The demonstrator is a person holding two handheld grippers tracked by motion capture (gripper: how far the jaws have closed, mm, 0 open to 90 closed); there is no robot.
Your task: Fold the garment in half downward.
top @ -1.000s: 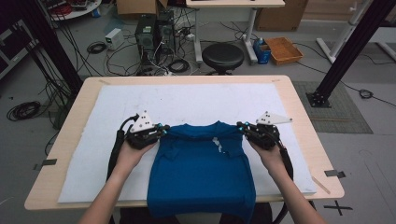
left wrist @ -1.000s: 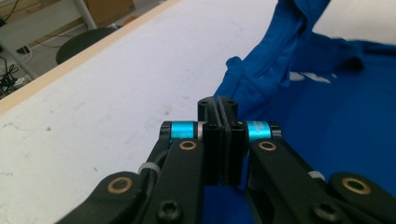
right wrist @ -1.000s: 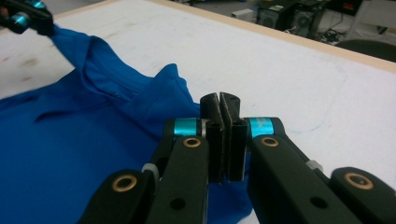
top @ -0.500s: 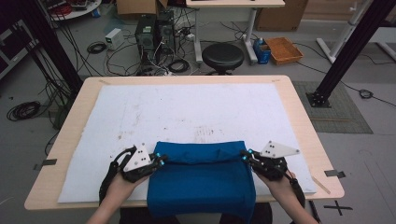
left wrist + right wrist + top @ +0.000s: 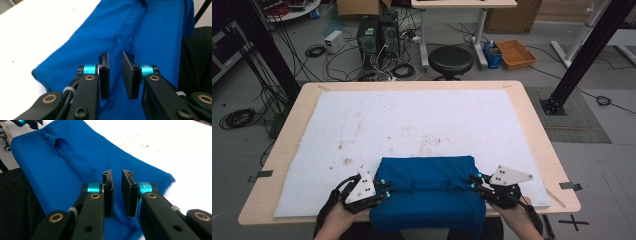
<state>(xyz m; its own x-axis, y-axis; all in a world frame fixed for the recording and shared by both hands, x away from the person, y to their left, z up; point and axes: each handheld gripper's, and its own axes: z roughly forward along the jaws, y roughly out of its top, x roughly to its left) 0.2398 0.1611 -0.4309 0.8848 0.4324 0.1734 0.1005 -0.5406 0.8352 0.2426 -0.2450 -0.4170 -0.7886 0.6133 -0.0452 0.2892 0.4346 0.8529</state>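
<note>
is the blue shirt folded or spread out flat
Folded: the blue shirt lies as a compact doubled rectangle at the table's near edge, its lower part hanging over it.

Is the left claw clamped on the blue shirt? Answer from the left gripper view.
No: the left claw hangs over the blue shirt with a clear gap between its jaws, nothing pinched.

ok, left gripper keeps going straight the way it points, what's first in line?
Most likely the blue shirt: the left gripper has its jaws slightly apart with nothing between them, aimed across the folded cloth. Depth is unclear, so it may skim over.
</note>
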